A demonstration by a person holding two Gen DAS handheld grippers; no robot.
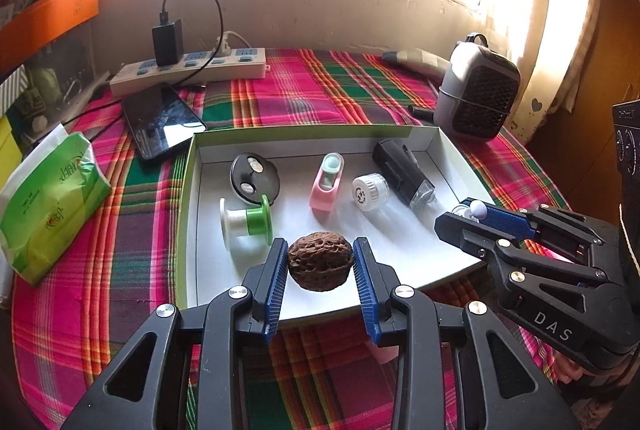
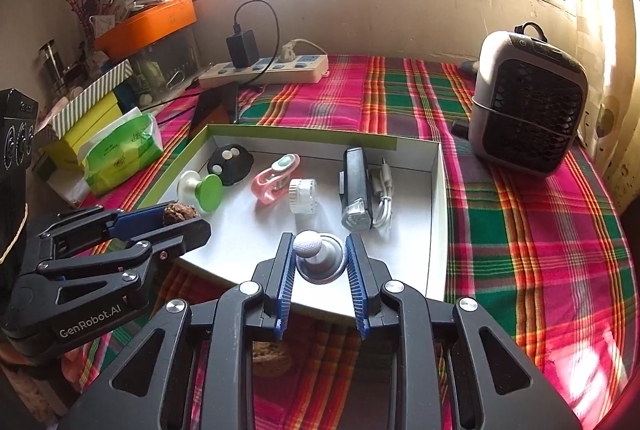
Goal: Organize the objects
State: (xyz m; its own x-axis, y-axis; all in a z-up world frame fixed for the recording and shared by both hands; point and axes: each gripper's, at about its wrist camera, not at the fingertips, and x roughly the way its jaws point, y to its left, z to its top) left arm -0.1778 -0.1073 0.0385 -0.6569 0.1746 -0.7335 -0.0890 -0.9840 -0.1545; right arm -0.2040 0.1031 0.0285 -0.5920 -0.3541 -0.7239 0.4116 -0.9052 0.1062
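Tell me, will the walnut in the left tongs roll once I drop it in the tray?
Probably a little. The walnut is rounded, so it may wobble, though its wrinkled shell should grip the tray floor. It looks stiff and light, pinched between the left tongs.

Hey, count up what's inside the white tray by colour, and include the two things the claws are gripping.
Black: 2, the round disc and the bike light
White: 3, the small jar, the cable, the ball-tipped knob
Green and white: 1, the spool
Pink: 1, the clip
Brown: 1, the walnut
Total: 8
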